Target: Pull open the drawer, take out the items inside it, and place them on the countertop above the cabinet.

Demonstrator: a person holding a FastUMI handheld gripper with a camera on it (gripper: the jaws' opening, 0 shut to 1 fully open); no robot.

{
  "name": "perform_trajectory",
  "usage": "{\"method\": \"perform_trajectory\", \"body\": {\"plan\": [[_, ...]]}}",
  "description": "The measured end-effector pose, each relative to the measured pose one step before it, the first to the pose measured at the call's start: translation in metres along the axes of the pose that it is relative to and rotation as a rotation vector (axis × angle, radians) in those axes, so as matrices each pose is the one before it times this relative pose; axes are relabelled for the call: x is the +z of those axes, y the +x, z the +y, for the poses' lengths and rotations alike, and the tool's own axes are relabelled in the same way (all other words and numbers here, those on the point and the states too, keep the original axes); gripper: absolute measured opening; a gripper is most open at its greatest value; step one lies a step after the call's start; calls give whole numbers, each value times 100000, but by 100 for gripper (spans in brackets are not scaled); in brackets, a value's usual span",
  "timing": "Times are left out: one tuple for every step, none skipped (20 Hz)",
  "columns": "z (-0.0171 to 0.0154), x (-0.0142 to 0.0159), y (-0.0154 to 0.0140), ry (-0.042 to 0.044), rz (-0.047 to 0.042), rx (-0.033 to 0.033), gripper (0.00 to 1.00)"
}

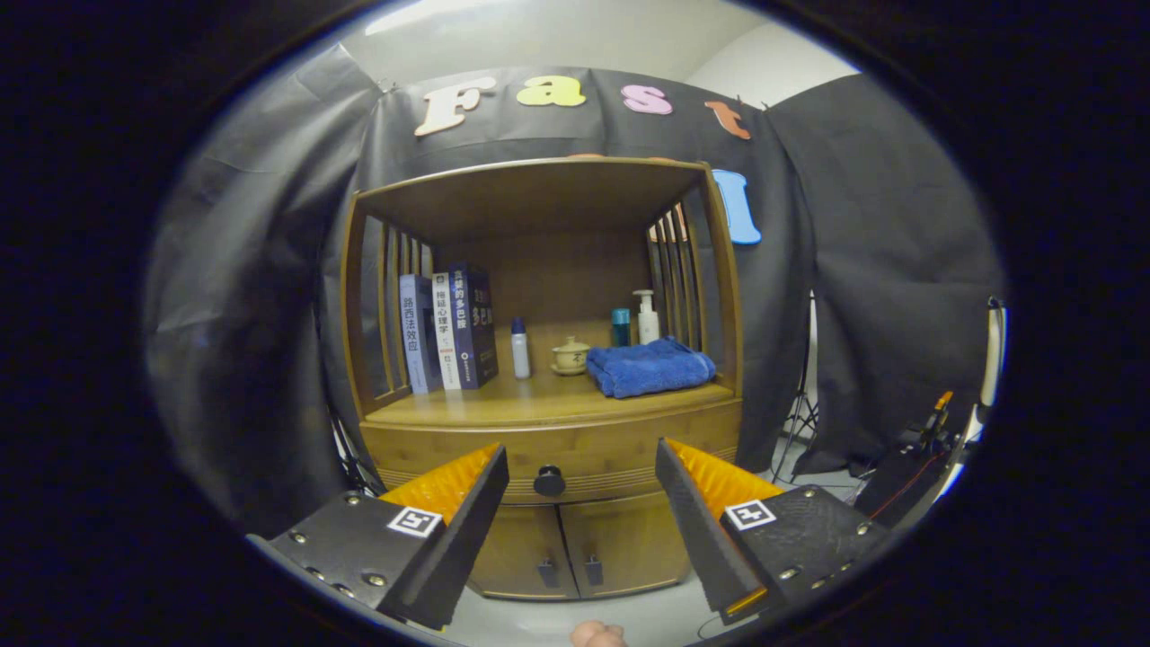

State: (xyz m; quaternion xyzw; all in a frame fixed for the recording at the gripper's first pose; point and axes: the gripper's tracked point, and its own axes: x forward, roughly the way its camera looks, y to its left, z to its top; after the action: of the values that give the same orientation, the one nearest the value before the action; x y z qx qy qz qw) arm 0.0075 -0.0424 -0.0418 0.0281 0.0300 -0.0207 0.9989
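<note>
A wooden cabinet stands ahead of me, its drawer (467,449) closed flush, with a dark round knob (549,482) at its middle. The knob sits between my two fingers and well beyond them. My gripper (581,467) is open, nothing between its fingers. Above the drawer lies the countertop (539,400), a wooden shelf inside an open-fronted frame. What the drawer holds is hidden.
On the countertop stand three books (449,328) at the left, a small bottle (520,348), a lidded cup (570,356), a folded blue towel (649,367), a teal bottle (621,327) and a pump bottle (646,316). Two small doors (575,548) close the cabinet below the drawer. Equipment (925,449) stands at the right.
</note>
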Motion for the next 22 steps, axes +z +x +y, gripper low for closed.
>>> {"method": "perform_trajectory", "body": {"plan": [[-233, 97, 73, 60, -240, -398, 99], [-293, 46, 83, 48, -365, -472, 99], [-123, -69, 216, -3, 8, -177, 99], [3, -41, 153, -20, 118, 122, 99], [105, -98, 171, -77, 189, 605, 99], [-138, -154, 229, -386, 217, -18, 99], [-181, -135, 362, -530, 45, -226, 99], [-85, -123, 565, -319, -73, -256, 99], [58, -197, 649, -196, -169, 278, 99], [101, -375, 705, -171, -1, 14, 99], [-10, -493, 836, -83, 682, -101, 99], [90, -604, 915, 378, 386, 483, 99], [163, -460, 940, 549, 421, 589, 99], [47, -712, 779, 469, -112, 206, 99], [-139, -547, 1054, -176, -150, -193, 99], [-84, -720, 1431, -601, 174, -38, 99], [-99, -850, 1261, -751, 76, -106, 99], [-280, -1024, 1134, -697, 154, -379, 99], [-337, -1088, 909, -635, 923, -476, 99], [-308, -1288, 585, -597, 1706, -534, 99], [-423, -818, 517, -85, 715, -940, 99], [-318, -579, 848, 460, 76, -669, 99]]}}
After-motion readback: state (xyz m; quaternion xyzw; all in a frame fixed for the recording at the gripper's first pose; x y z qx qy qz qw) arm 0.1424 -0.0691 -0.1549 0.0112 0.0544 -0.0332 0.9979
